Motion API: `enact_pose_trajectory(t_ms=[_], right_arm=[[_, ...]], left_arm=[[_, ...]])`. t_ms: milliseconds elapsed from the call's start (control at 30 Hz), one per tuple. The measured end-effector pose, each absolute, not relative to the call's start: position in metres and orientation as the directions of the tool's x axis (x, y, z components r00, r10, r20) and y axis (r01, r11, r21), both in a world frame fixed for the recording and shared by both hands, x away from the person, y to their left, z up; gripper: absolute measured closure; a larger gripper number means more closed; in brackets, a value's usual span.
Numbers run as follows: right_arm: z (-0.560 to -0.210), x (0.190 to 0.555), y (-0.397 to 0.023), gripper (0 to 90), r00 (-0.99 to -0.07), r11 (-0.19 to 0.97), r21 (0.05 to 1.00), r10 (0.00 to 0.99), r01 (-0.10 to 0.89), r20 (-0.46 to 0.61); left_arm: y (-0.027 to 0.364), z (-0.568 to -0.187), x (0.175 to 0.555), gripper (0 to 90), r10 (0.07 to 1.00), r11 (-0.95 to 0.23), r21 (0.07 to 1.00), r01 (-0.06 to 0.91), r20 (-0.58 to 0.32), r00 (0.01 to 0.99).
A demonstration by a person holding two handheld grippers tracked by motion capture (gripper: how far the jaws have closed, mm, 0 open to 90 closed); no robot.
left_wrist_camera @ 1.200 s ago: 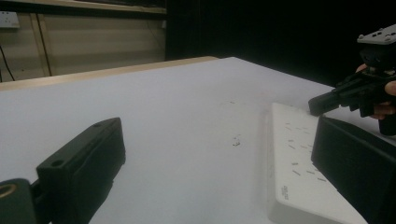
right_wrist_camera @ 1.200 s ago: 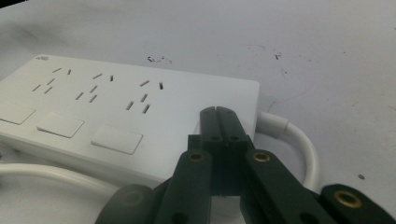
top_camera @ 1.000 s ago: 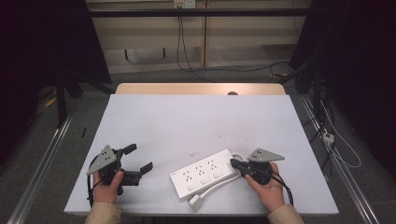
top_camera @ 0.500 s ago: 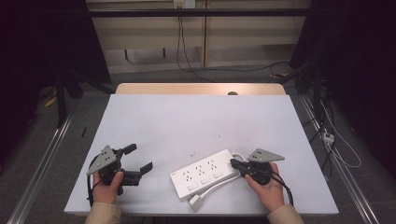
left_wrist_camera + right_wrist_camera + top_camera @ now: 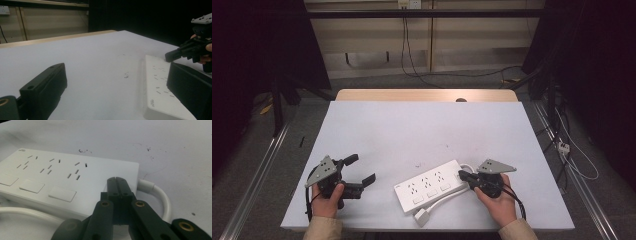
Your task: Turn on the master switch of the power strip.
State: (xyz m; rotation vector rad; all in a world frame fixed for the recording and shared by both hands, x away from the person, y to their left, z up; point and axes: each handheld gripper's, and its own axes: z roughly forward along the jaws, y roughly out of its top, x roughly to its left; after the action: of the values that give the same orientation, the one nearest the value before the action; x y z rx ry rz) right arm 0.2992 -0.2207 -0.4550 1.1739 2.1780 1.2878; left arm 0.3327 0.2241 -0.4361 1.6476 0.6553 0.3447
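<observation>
At the left of the high view, the left tool rests low on the white tabletop, held in the person's left hand. Its two black jaws stand wide apart with only bare tabletop between them, and they point toward the middle of the table. In the left gripper view the same two jaws frame an empty stretch of tabletop, with the near end of the power strip showing just inside the right-hand jaw.

The white power strip lies flat near the front edge of the tabletop, set at a slant, sockets and switches facing up. Its white cord loops out of the right end and runs back under its front side to a white plug lying at the table's front edge.

At the right, the right tool is held in the person's right hand. Its jaws are pressed together with nothing between them, and their tips sit at the strip's right end; in the right gripper view the closed tips rest over the strip's top face, beside where the cord leaves it.
</observation>
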Motion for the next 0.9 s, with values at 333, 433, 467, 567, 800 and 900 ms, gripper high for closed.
enact_pose_trajectory(t_ms=[333,433,467,567,800,900], right_arm=[[-0.4549,0.2988,-0.2202,90.0,-0.592,0.244,0.84,0.798,0.485,0.11],[-0.4549,0.2986,-0.2202,90.0,-0.594,0.244,0.842,0.797,0.482,0.108],[-0.4548,0.2986,-0.2202,90.0,-0.595,0.246,0.842,0.797,0.481,0.107],[-0.4551,0.2987,-0.2206,90.0,-0.597,0.245,0.844,0.795,0.478,0.107],[-0.4547,0.2982,-0.2204,90.0,-0.597,0.236,0.851,0.795,0.468,0.109],[-0.4543,0.2981,-0.2198,90.0,-0.598,0.234,0.854,0.794,0.464,0.107]], left_arm=[[0.2236,-0.4353,0.3325,2.7,0.596,-0.067,0.973,0.22,-0.138,0.791],[0.2236,-0.4355,0.333,2.7,0.595,-0.071,0.973,0.219,-0.135,0.792],[0.2234,-0.4355,0.3329,2.7,0.594,-0.07,0.973,0.221,-0.137,0.793],[0.2235,-0.4354,0.3328,2.7,0.594,-0.07,0.973,0.222,-0.138,0.792],[0.2241,-0.4351,0.3328,2.6,0.594,-0.063,0.973,0.221,-0.141,0.792],[0.2241,-0.4353,0.3329,2.7,0.595,-0.065,0.973,0.222,-0.141,0.791]])
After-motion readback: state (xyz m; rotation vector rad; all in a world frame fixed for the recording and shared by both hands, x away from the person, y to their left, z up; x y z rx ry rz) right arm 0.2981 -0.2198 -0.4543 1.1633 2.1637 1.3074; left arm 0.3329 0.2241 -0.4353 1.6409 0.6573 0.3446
